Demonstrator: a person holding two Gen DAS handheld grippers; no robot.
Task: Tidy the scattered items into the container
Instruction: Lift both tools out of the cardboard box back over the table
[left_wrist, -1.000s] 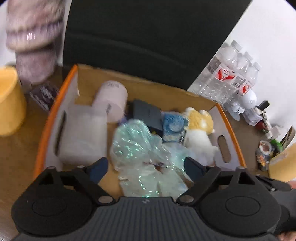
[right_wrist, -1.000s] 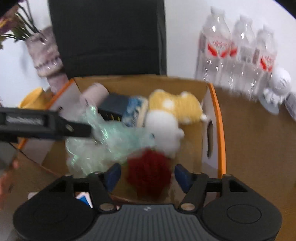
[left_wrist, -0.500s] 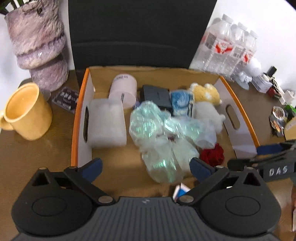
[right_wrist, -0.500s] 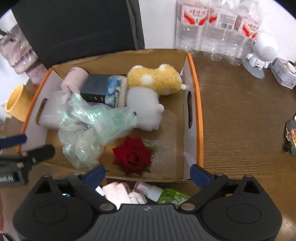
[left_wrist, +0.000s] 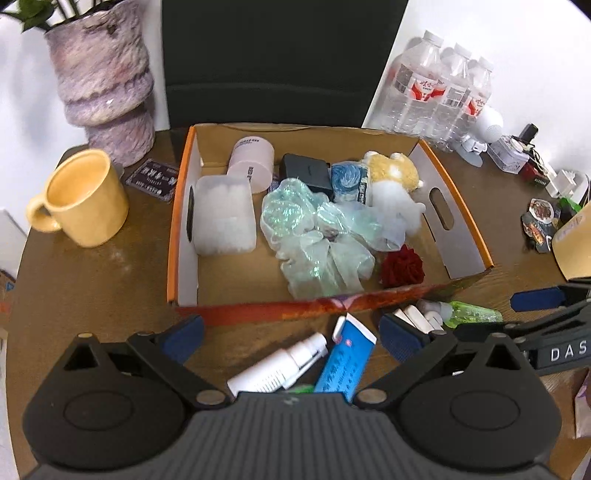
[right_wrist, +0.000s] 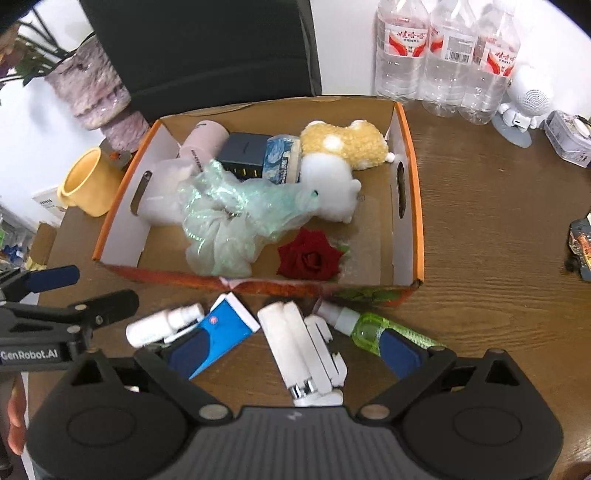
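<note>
Both grippers are hanging above the near edge of the orange-rimmed cardboard box (right_wrist: 413, 192), which makes sense since that's where the leftover clutter sits. The left gripper (left_wrist: 291, 338) and the right gripper (right_wrist: 291, 349) have just been spreading their jaws and now stand wide apart with nothing between the pads, so both are released.

Inside the box, the dark red fabric rose (right_wrist: 309, 255) lies close to the near wall, right beside the crinkly pale-green iridescent wrap (right_wrist: 236, 214) (looks like those two were dropped in from the front side, hence the pile-up there).

Still outside, just in front of the near wall: a white spray bottle (right_wrist: 162, 326), a blue-and-white tube (right_wrist: 221, 332), a white folded plastic holder (right_wrist: 303, 347) and a clear green gel bottle (right_wrist: 373, 326). My guess is they're next, being nearest the open jaws.
</note>
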